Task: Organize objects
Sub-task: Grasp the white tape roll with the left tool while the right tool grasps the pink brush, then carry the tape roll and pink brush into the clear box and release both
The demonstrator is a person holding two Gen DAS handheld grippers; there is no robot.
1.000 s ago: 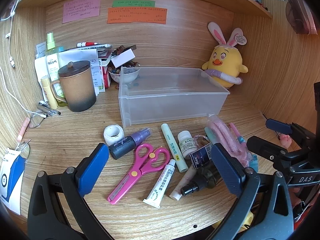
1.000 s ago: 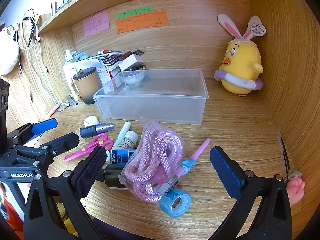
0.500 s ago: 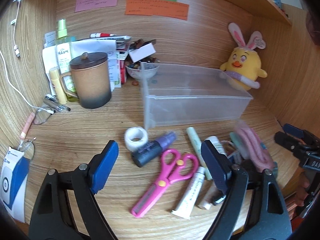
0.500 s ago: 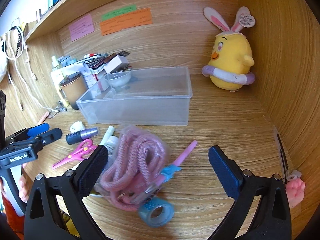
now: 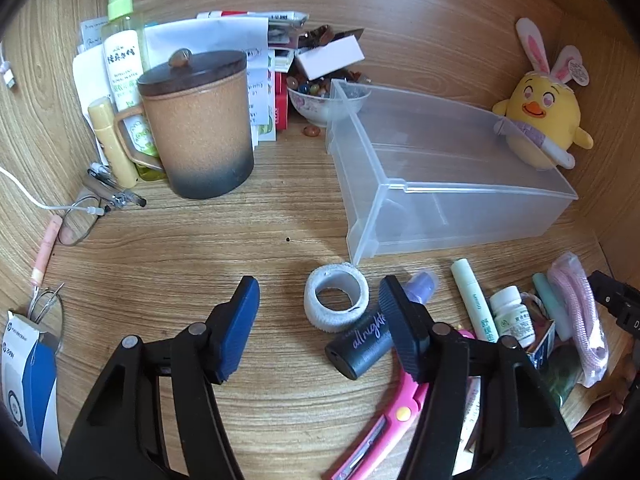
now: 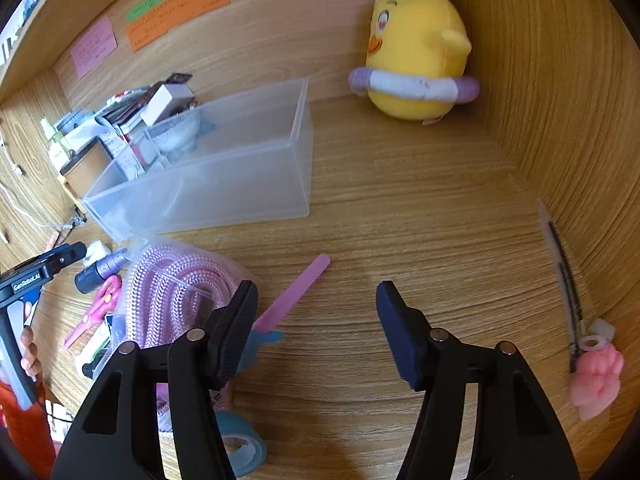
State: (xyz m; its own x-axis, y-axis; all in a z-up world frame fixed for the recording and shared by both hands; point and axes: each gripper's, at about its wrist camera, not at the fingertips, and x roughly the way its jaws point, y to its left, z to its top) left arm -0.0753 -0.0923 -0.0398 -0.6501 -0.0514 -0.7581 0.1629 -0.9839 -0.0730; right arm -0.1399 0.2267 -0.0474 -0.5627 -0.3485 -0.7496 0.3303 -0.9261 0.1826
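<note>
In the left wrist view a white tape roll [image 5: 336, 304] lies flat between the fingers of my left gripper [image 5: 320, 300]. The jaws are closing and neither pad touches it. A black spray bottle [image 5: 360, 344] and pink scissors [image 5: 400, 412] lie under the right finger. In the right wrist view a pink stick [image 6: 296, 292] lies slantwise between the fingers of my right gripper [image 6: 316, 300]. These jaws are closing too, with the pads off the stick. A bagged pink rope [image 6: 176, 280] sits left of it and a blue tape roll [image 6: 244, 448] lies below. The clear bin [image 5: 460, 216] [image 6: 224, 196] stands behind, holding nothing.
A lidded brown mug [image 5: 196, 128], a green spray bottle [image 5: 124, 60], papers and a bowl [image 5: 320, 104] crowd the back left. A yellow plush chick [image 6: 416, 60] sits in the back right corner. A green tube [image 5: 474, 300] and a pill bottle [image 5: 514, 314] lie right of the scissors. A wooden side wall closes the right.
Both grippers have come forward and lower, and their jaws have narrowed. The left one swung left over the white roll. The right one shifted right, from the rope to the pink stick.
</note>
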